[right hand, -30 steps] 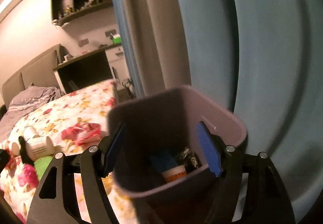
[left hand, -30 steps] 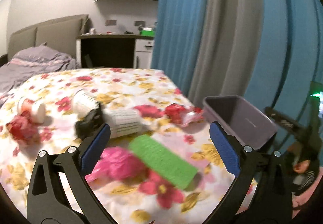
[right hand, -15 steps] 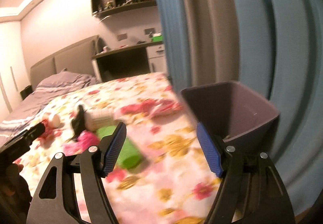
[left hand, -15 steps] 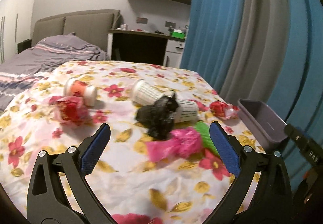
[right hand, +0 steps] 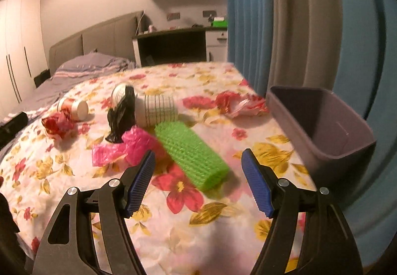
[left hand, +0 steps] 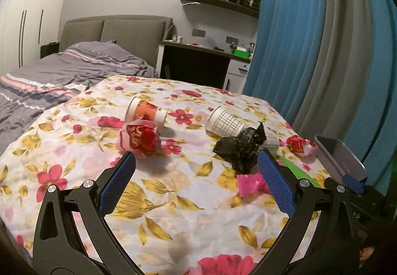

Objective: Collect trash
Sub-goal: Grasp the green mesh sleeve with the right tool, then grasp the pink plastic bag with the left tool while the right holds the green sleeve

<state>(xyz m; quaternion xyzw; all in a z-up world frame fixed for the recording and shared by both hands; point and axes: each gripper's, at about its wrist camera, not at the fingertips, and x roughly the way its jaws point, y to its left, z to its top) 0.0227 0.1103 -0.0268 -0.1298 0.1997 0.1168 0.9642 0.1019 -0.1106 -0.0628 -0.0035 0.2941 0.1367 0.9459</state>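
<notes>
Two hand-held grippers hang over a table draped in a flowered cloth [left hand: 173, 203], both with their blue pads spread apart and nothing between them. In the left wrist view, going left to right, the left gripper [left hand: 196, 180] fills the lower frame; above its left pad lies a crumpled red-and-pink wrapper [left hand: 140, 138] touching an orange-printed paper cup [left hand: 145, 113] tipped on its side. Right of centre, a grid-patterned cup [left hand: 225, 122] lies against a crumpled black bag [left hand: 240, 148], with a pink plastic bag [left hand: 250, 184] just below it and another red wrapper [left hand: 299, 146] near the right edge. In the right wrist view, the right gripper [right hand: 198, 180] sits at lower centre, just short of a green mesh roll [right hand: 191, 151] lying slantwise at mid-frame beside the pink bag. A grey bin [right hand: 330, 148] stands at the table's right edge, at the right of the frame, against blue curtains [right hand: 248, 14].
</notes>
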